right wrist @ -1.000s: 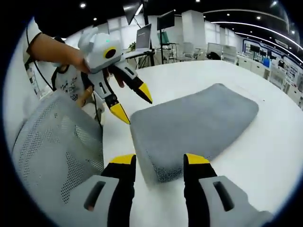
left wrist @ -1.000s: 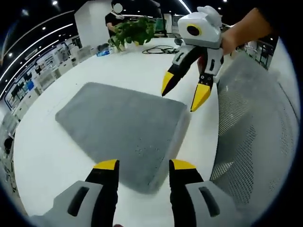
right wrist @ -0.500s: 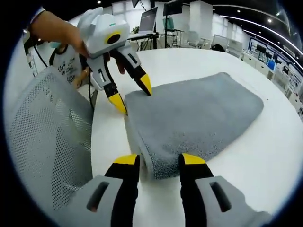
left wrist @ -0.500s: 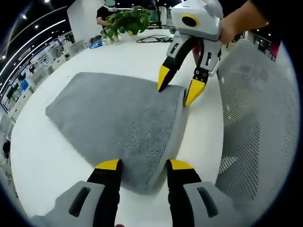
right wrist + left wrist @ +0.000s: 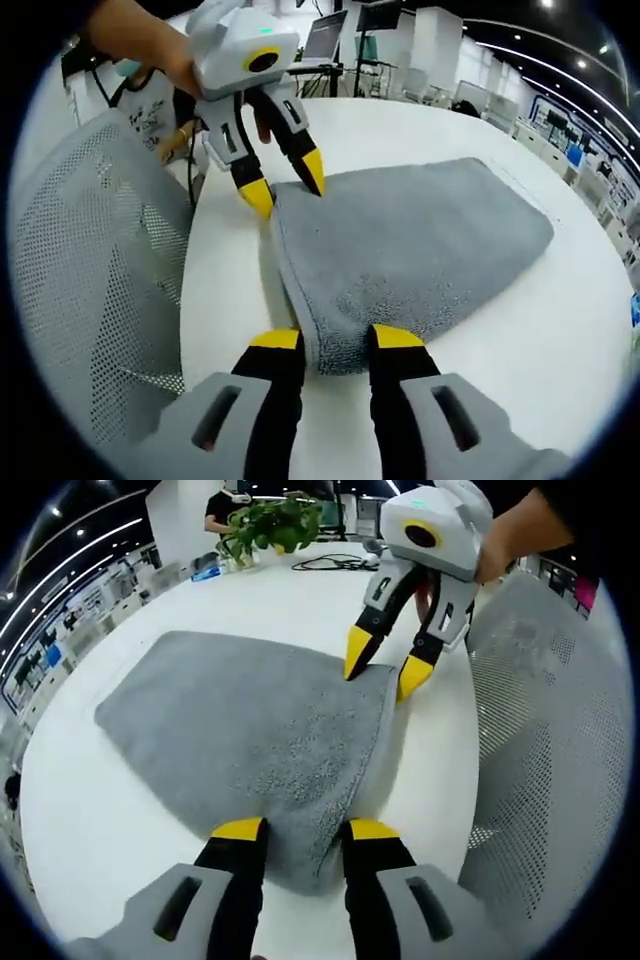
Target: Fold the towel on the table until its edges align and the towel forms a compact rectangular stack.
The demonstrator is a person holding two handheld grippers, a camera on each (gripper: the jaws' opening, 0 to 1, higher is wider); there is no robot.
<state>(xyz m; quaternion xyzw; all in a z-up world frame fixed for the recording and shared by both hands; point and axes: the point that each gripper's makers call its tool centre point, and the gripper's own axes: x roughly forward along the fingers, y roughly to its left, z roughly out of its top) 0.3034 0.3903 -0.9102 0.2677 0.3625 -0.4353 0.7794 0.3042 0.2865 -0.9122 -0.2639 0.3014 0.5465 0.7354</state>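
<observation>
My left gripper [image 5: 295, 832] has its yellow-tipped jaws set on either side of one near corner of the grey towel [image 5: 250, 735]; they straddle the folded edge, but I cannot tell whether they have gripped the cloth yet. My right gripper [image 5: 336, 340] sits the same way at the other near corner of the towel [image 5: 410, 245], one jaw on each side of the thick edge, and again I cannot tell if the pinch is made. In the left gripper view the right gripper [image 5: 382, 665] comes in from the far side with its tips at the towel's corner; in the right gripper view the left gripper [image 5: 288, 185] shows likewise.

The towel lies flat on the white round table [image 5: 90, 810], its near edge running along the table's edge closest to me, the rest spreading toward the table's middle. A grey mesh chair back [image 5: 95, 270] stands just beside that table edge. At the far rim of the table I see a green potted plant [image 5: 275, 525] and a black cable [image 5: 330, 562]. No lettering is readable.
</observation>
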